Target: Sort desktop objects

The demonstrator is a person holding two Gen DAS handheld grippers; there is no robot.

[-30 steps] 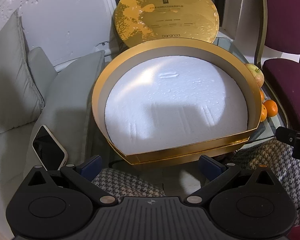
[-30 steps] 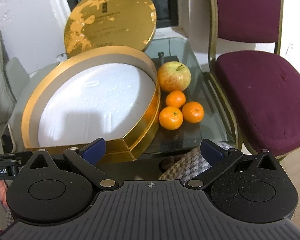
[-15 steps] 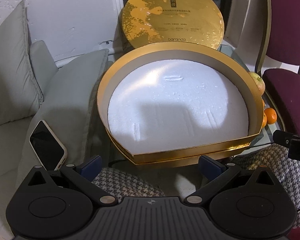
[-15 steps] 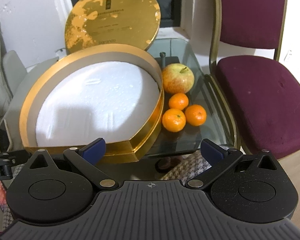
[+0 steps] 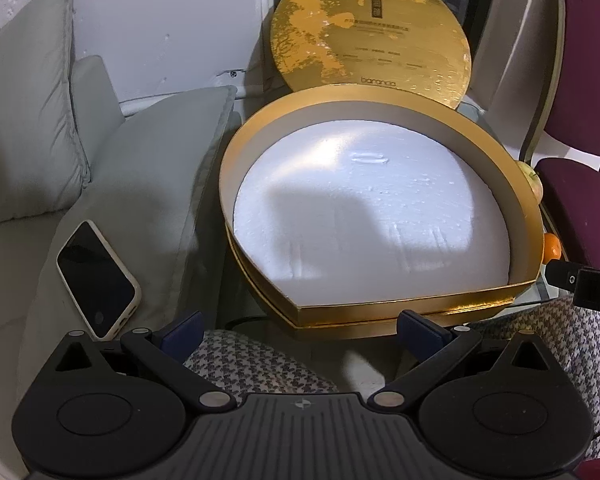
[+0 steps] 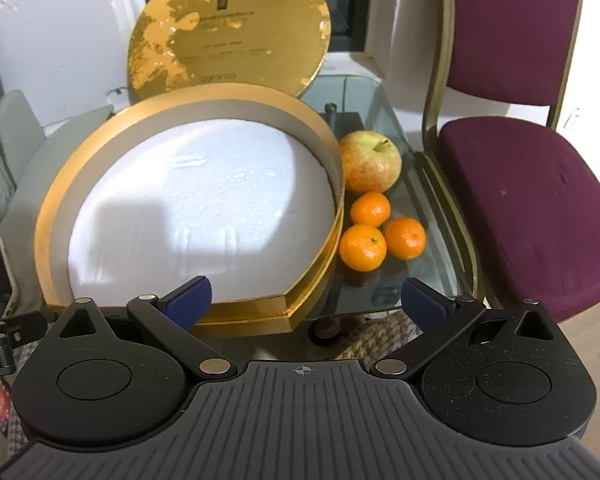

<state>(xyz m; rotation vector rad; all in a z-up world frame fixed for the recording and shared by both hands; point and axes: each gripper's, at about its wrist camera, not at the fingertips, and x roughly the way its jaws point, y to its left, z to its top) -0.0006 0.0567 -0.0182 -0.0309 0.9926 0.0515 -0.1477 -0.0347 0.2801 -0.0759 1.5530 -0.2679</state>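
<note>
A big gold box (image 5: 420,304) (image 6: 48,216) lined with white foam lies on a glass table (image 6: 428,216). Its round gold lid (image 5: 370,36) (image 6: 226,28) leans upright behind it. To the box's right sit an apple (image 6: 370,162) and three tangerines (image 6: 362,248), mostly hidden in the left wrist view, where only one tangerine (image 5: 553,246) peeks out. My left gripper (image 5: 300,330) hangs open in front of the box's near edge, holding nothing. My right gripper (image 6: 306,296) is open too, before the box's right corner and the fruit.
A purple chair (image 6: 540,200) stands close against the table's right side. Grey cushions (image 5: 140,184) lie left of the table, with a phone (image 5: 98,280) face up on one. Houndstooth fabric (image 5: 252,364) lies below the grippers.
Both grippers have drifted slightly back and to the right, so the box and fruit sit a little further left in view. Both stay open.
</note>
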